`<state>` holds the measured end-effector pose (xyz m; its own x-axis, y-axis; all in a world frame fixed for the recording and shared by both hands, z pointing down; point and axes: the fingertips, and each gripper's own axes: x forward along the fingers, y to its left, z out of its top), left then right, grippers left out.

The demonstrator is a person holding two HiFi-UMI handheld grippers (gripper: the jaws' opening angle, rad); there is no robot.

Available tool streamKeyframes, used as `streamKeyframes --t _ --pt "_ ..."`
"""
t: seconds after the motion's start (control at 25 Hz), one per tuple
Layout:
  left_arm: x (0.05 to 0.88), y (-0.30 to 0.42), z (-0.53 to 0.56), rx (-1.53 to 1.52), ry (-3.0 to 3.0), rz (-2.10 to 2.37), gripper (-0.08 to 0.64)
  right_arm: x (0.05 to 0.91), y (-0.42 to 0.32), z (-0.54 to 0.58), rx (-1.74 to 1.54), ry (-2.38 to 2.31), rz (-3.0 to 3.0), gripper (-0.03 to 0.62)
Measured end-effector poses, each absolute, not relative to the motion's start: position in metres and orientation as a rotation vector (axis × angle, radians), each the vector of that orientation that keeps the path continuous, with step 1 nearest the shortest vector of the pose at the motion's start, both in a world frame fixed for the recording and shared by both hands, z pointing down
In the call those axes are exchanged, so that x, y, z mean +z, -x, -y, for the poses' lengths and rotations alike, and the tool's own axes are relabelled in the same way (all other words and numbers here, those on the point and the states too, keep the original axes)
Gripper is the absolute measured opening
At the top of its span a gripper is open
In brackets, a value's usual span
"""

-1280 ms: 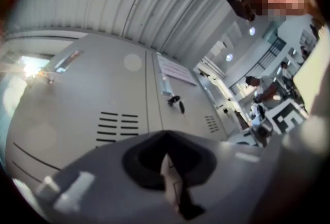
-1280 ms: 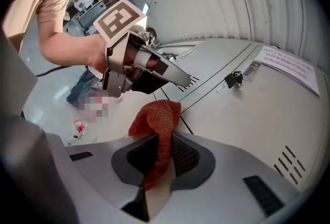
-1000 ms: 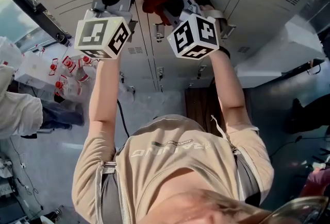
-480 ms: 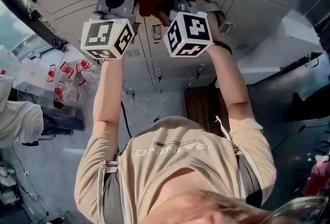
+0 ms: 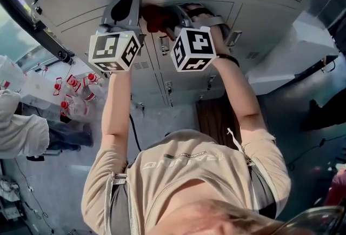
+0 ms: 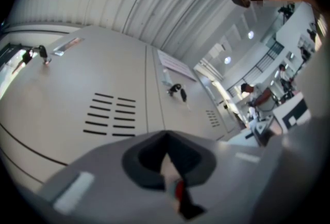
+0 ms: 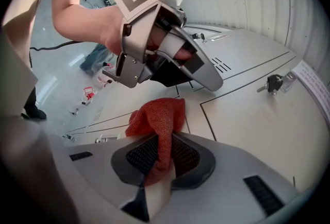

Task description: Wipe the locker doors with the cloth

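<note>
While the red cloth (image 7: 157,120) was clamped in the right gripper's (image 7: 161,158) jaws, its free bunch was pointed ahead at the locker door (image 7: 247,120); the left gripper (image 6: 166,169), clenched empty, was stationed just left.

Cloth (image 7: 157,120) in right gripper (image 7: 162,150), apparently against locker doors (image 7: 247,115); left gripper (image 6: 165,162) just left.
</note>
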<state>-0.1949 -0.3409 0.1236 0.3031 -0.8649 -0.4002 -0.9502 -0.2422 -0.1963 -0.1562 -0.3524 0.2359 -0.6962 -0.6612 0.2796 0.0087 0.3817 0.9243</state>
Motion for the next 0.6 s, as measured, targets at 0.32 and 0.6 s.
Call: streamKeyframes --t 0.32,0.6 --pt "0.162 0.191 0.339 0.236 2.180 -1.658 0.003 0.303 0.155 0.354 -1.236 -0.470 1.993 0.054" --pt "0.220 0.196 0.342 0.218 2.236 -1.747 0.003 0.338 0.156 0.351 -1.211 -0.557 2.091 0.054"
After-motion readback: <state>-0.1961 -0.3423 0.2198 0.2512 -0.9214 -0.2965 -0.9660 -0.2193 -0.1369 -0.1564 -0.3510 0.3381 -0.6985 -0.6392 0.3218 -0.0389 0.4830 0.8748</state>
